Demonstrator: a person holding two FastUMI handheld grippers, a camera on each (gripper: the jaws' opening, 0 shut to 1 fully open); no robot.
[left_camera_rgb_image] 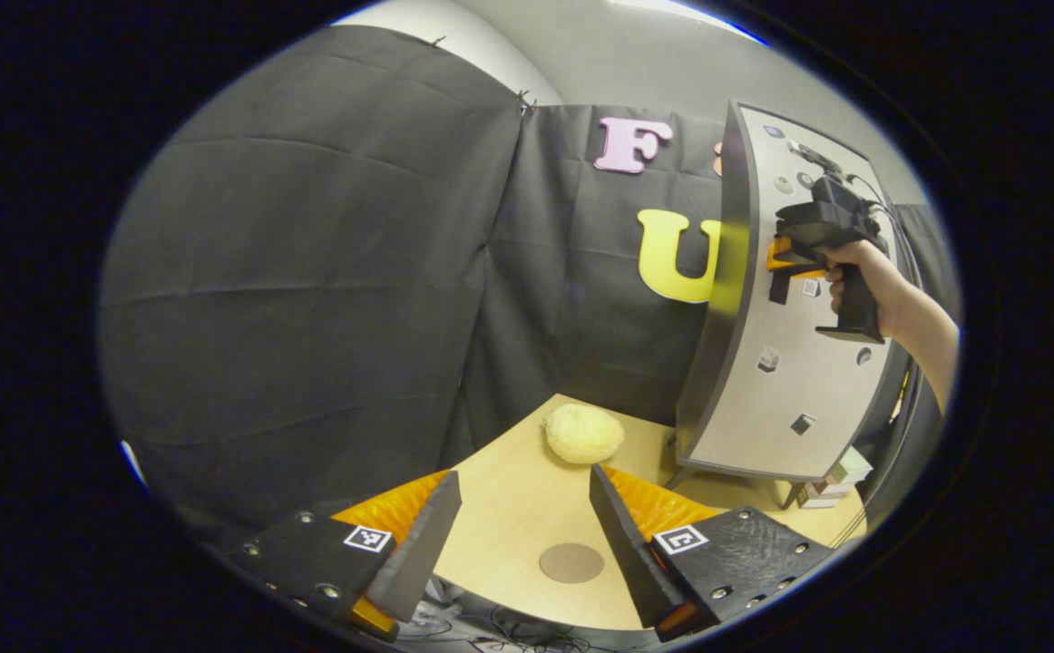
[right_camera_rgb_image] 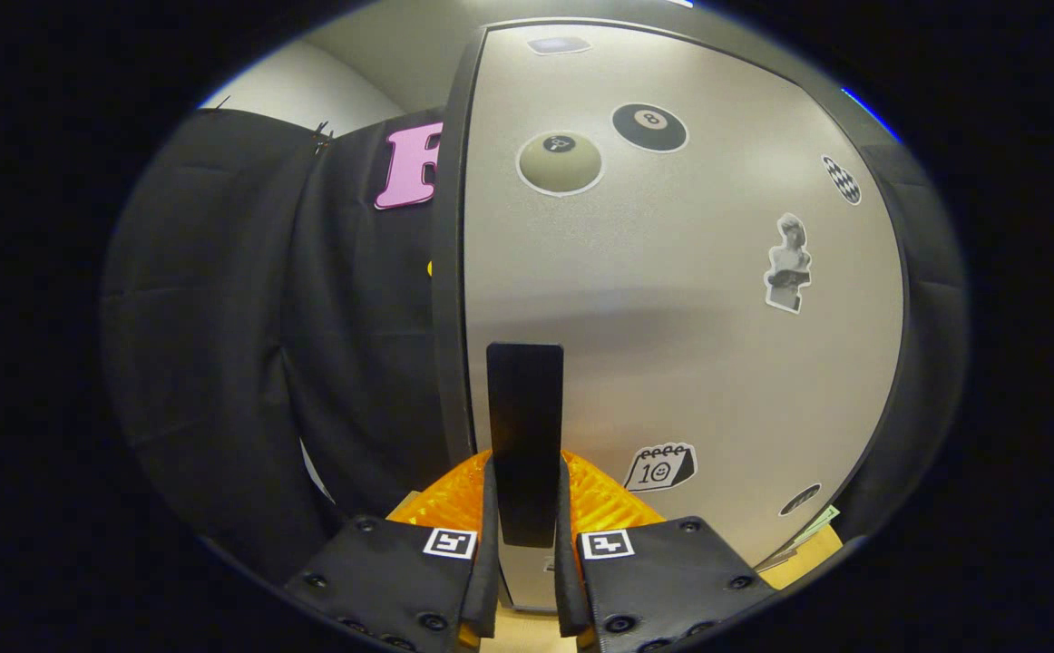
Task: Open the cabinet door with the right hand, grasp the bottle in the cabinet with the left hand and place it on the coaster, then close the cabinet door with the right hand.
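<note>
The cabinet door [right_camera_rgb_image: 672, 299] is a flat grey panel with a dark rim, dotted with stickers; it looks stiff and fairly light, likely to swing freely on its hinge. Its black handle [right_camera_rgb_image: 524, 435], a narrow upright bar near the door's left edge, is the place to take hold. The right gripper [right_camera_rgb_image: 524, 580] has its jaws closed on this bar, one finger pressed to each side. In the left gripper view the same gripper [left_camera_rgb_image: 808, 258] and the hand [left_camera_rgb_image: 858, 286] holding it sit against the door [left_camera_rgb_image: 781, 363], at the far right of the bench [left_camera_rgb_image: 509, 508].

The bottle is presumably behind the door, so its weight and grip cannot be judged yet. The coaster [left_camera_rgb_image: 571, 562], a brown disc, lies on the near bench between the left gripper's [left_camera_rgb_image: 522, 535] wide-open, empty jaws. A pale yellow rounded lump [left_camera_rgb_image: 583, 433] sits farther back, just left of the cabinet.
</note>
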